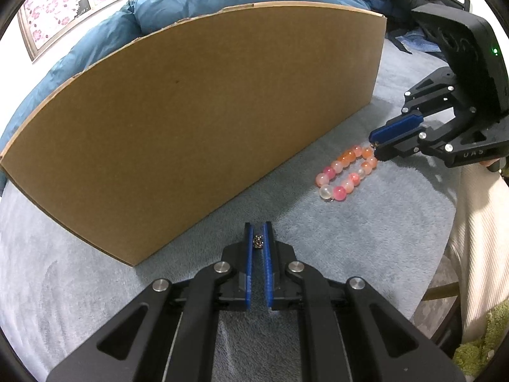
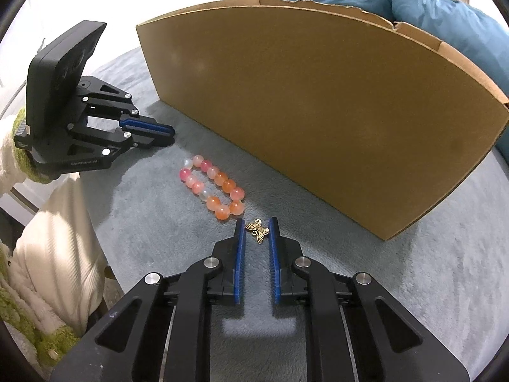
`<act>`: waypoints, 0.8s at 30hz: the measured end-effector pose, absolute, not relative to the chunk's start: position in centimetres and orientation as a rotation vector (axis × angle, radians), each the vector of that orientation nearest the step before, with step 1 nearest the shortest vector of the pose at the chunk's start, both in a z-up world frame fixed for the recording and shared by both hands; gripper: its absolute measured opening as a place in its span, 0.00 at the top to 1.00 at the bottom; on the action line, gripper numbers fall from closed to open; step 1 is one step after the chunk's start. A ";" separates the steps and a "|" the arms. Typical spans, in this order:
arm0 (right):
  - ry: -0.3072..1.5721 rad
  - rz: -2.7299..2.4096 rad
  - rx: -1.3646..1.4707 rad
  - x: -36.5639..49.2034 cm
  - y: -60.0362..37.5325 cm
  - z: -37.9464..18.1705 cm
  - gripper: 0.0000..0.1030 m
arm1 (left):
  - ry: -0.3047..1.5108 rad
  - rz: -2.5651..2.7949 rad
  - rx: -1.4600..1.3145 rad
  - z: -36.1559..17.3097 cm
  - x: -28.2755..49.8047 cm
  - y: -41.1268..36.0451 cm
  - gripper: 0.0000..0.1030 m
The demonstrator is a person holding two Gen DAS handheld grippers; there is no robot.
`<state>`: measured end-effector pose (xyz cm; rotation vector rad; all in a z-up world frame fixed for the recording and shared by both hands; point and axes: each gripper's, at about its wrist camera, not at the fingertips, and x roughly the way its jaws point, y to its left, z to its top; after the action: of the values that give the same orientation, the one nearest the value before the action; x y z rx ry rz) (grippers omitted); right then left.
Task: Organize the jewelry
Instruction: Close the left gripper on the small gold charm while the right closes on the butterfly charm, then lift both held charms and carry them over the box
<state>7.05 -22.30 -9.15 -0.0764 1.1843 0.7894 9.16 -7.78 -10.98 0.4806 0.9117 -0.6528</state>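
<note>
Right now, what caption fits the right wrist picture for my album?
Right gripper straddles a gold butterfly charm beside a pink bead bracelet and cardboard box.

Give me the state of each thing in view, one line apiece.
Left gripper: shut on a small metal bead cluster.
Right gripper: around the butterfly charm, pads not clearly pressing it.
Butterfly charm: flat on the grey blanket.
Bead bracelet: lying loose on the blanket, ungripped.
Cardboard box: upright, inside hidden.
</note>
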 end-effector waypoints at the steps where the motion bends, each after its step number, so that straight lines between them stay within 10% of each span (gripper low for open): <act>1: 1.184 0.787 -0.079 6.9 -22.0 -9.1 0.88 | 0.912 -0.652 0.483 -11.0 9.1 -7.9 0.95; 24: 1.146 0.741 -0.107 5.7 -20.8 -7.5 0.88 | 0.873 -0.648 0.514 -9.5 7.4 -7.7 0.95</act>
<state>5.68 -20.77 -7.48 -0.1072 1.1463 0.7414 7.44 -7.71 -9.55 0.5136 0.8730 -0.6478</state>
